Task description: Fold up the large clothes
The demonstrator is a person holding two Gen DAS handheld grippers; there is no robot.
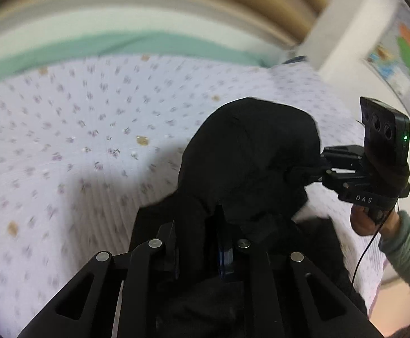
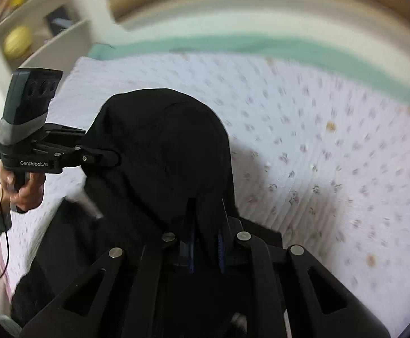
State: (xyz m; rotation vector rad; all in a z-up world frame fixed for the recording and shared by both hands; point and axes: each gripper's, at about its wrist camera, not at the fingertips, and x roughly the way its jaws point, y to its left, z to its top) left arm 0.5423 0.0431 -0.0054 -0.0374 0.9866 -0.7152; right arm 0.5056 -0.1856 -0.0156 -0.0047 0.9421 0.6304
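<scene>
**Both grippers pinch the black garment above the bed**

Here is the black garment [image 1: 250, 163], bunched into a dark hump and held up over the floral bedsheet [image 1: 78, 129], its lower part draping down onto the sheet. In the left wrist view the left gripper [image 1: 202, 242] has its jaws closed on a fold of the cloth, blue pads just showing at the fabric's edge. Across from it the right gripper [image 1: 312, 169] comes in from the right side, its fingers buried in the same bundle, so the tips themselves are hidden by the cloth.

Switch to the right wrist view: the right gripper [image 2: 205, 225] is clamped on a ridge of the black garment [image 2: 165, 152], the material standing up between its two fingers. The left gripper [image 2: 112, 159] reaches in from the left, its tip sunk into the fabric, and the person's left hand [image 2: 24, 188] wraps the handle below it.

Around the action: a mint-green blanket [image 1: 120, 48] lies along the far edge of the sheet. A colourful map [image 1: 408, 56] hangs on the wall to the right. A white shelf [image 2: 50, 19] stands to the left with a yellow ball [image 2: 17, 42] on it. The surroundings are blurred. The raised cloth blocks most of the middle of both views.
</scene>
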